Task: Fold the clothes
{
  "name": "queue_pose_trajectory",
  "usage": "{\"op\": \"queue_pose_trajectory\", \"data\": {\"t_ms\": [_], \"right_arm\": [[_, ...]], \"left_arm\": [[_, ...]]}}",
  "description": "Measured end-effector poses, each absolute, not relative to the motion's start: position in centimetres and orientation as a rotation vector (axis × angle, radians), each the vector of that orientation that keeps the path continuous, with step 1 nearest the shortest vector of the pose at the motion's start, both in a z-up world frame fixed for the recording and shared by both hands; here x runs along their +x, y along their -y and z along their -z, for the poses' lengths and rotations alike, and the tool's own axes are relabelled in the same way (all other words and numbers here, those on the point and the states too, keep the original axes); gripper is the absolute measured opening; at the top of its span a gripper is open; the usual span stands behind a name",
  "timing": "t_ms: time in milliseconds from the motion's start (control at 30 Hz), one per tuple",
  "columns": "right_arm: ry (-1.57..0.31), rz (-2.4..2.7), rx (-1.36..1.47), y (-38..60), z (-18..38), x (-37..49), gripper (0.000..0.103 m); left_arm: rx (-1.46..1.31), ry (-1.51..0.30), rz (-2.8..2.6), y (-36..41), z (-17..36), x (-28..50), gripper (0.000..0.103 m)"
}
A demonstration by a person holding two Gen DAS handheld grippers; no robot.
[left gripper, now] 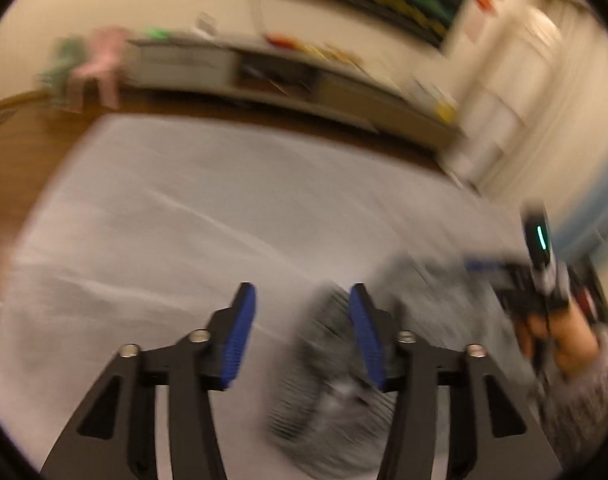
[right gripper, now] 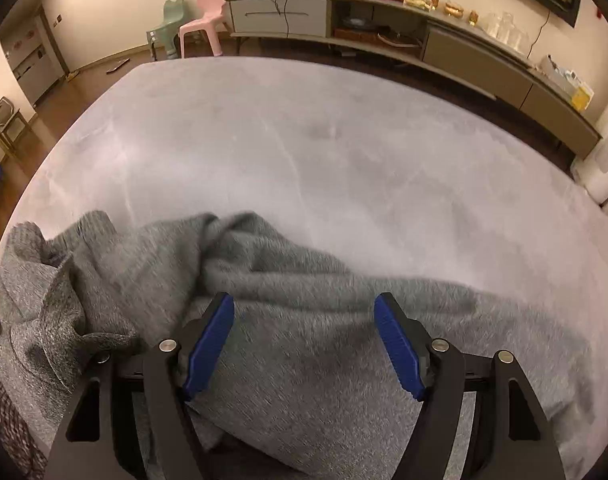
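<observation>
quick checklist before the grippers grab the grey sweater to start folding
1. Right gripper jaws open: ok, spread wide with nothing between them.
2. Right gripper over the grey sweater: ok, knit lies directly under and between the jaws.
3. Left gripper jaws open: ok, apart and holding nothing.
4. Left gripper lined up on the garment: cannot tell, the left wrist view is motion blurred; fabric shows only by its right jaw.
5. Sweater spread flat: not ok, it is bunched and creased at the near edge of the grey surface.
6. Room on the surface for folding: ok, the far part is bare.
</observation>
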State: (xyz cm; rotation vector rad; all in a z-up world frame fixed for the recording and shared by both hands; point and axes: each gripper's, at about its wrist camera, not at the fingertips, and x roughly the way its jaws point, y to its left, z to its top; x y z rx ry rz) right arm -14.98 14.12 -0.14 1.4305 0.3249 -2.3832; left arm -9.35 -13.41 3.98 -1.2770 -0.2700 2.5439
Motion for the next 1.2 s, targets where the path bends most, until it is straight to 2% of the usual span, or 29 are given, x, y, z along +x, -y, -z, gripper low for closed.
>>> {"op": "queue_pose_trajectory", "data": {"t_ms": [100,233,300,367,467,600,633,667,700,733,833,1033,1200], "right_arm": [[-0.364,2.507,1.334,-14.4,-2.4,-12.9,0.074],[-0.234,2.558,1.132,-14.3,-6.4,-10.6,0.074],[-0.171,2.44,1.065,-13.0,-7.9,-9.7,0.074],[-0.122,2.148,1.08,-10.5,-7.9,-9.2,0.08],[-0.239,1.899,1.113,-6.7,-6.0,-8.4,0.08],[-0.497,1.885,1.148,-3.5,-2.6,-8.5,0.08],[-0.564,1.886,1.155,-2.8,-1.8,-8.6,0.073],[-0.6,1.884,1.15,-2.5,-1.6,-8.5,0.062],[-0.617,1.88,1.134,-2.5,-1.8,-8.3,0.028],[-0.63,1.883,1.102,-2.7,-2.4,-7.9,0.018],[-0.666,1.92,0.973,-4.0,-4.8,-5.6,0.013],[-0.75,2.052,0.651,-9.0,-11.4,2.6,0.012],[-0.894,2.15,0.487,-11.1,-15.3,7.8,0.012]], "left_arm": [[-1.353,0.023,-2.464,9.2,-2.0,-8.9,0.057],[-1.337,-0.194,-2.425,6.3,-0.6,-8.4,0.061],[-1.323,-0.149,-2.416,7.3,-1.0,-8.6,0.061],[-1.308,-0.067,-2.415,8.7,-1.6,-9.0,0.061],[-1.26,0.042,-2.473,11.4,-2.8,-9.3,0.061],[-1.201,0.144,-2.57,15.2,-3.7,-10.0,0.06],[-1.183,0.171,-2.577,15.8,-3.9,-10.0,0.06],[-1.167,0.192,-2.579,16.2,-4.0,-10.0,0.06],[-1.153,0.203,-2.575,16.4,-4.0,-10.1,0.06],[-1.146,0.211,-2.574,16.4,-3.9,-10.3,0.06],[-1.151,0.224,-2.58,16.2,-3.5,-11.4,0.061],[-1.151,0.263,-2.548,13.5,-2.6,-12.7,0.061],[-1.032,0.292,-2.572,10.2,-3.7,-12.4,0.061]]}}
